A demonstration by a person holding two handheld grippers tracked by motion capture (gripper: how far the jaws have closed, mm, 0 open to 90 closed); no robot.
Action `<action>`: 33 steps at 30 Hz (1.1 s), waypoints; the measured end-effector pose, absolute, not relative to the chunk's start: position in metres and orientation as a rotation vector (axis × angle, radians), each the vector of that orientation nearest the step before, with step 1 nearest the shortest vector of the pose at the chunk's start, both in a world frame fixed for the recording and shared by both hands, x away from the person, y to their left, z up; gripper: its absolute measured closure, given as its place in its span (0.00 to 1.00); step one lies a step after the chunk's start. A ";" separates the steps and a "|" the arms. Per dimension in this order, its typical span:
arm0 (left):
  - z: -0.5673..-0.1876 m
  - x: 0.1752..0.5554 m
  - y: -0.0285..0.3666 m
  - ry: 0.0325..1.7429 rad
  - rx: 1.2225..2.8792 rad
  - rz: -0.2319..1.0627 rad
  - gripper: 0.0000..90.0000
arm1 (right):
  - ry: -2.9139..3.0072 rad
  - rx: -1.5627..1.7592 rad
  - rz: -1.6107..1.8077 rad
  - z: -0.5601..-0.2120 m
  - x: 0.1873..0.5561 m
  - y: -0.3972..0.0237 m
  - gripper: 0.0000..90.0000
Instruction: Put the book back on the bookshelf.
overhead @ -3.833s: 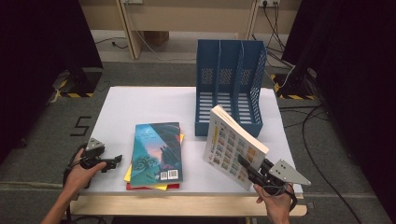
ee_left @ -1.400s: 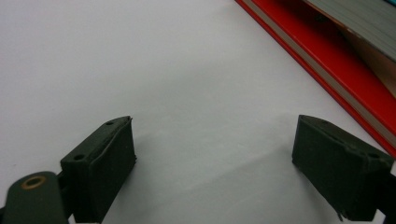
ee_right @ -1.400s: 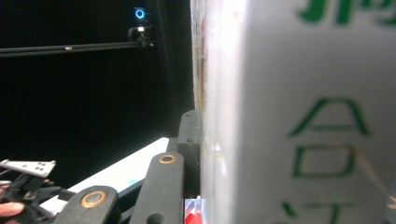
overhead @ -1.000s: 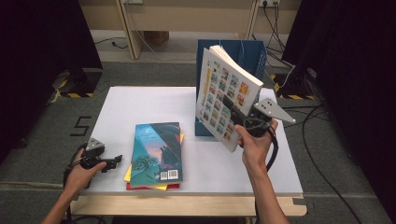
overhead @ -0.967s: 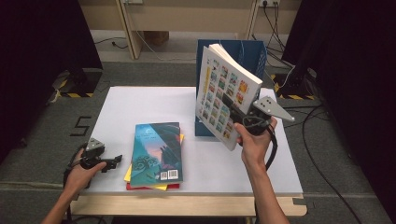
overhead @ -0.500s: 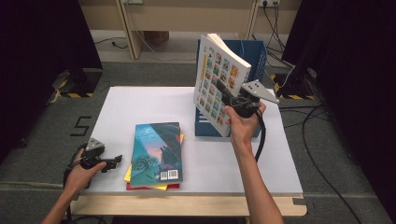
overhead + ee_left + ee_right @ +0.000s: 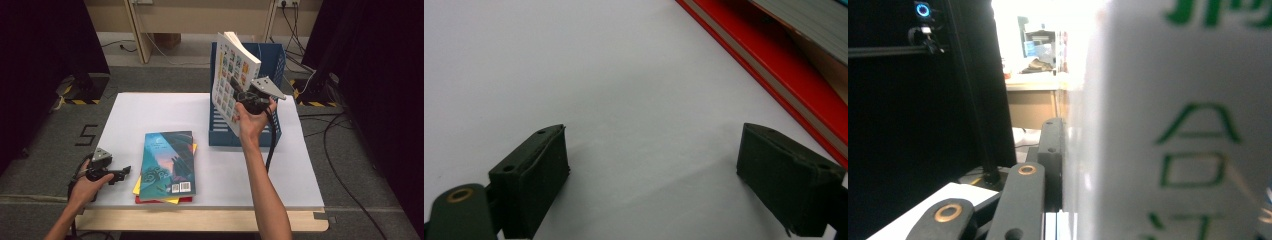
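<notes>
Right tongs [image 7: 239, 96] have carried the white book [image 7: 231, 75] over the blue rack [image 7: 272, 127].

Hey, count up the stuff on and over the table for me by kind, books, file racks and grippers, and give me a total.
Books: 4 (white picture book held up over the rack, teal book on top of the stack, yellow book and red book under it)
File racks: 1 (blue file rack)
Grippers: 2 (left gripper, right gripper)
Total: 7

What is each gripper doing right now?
Left gripper: open, holding nothing, resting on the table.
Right gripper: shut on the white book above the blue file rack.
</notes>
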State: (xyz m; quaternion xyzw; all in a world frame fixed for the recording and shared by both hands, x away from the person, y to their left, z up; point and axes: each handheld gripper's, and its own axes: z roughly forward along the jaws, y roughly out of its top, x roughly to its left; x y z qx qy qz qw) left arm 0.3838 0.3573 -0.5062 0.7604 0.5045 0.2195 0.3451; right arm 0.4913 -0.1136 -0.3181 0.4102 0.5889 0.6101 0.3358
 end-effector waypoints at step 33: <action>-0.506 0.384 0.357 1.310 1.977 0.570 0.14 | 1.520 1.170 1.471 -0.367 0.559 -0.062 0.82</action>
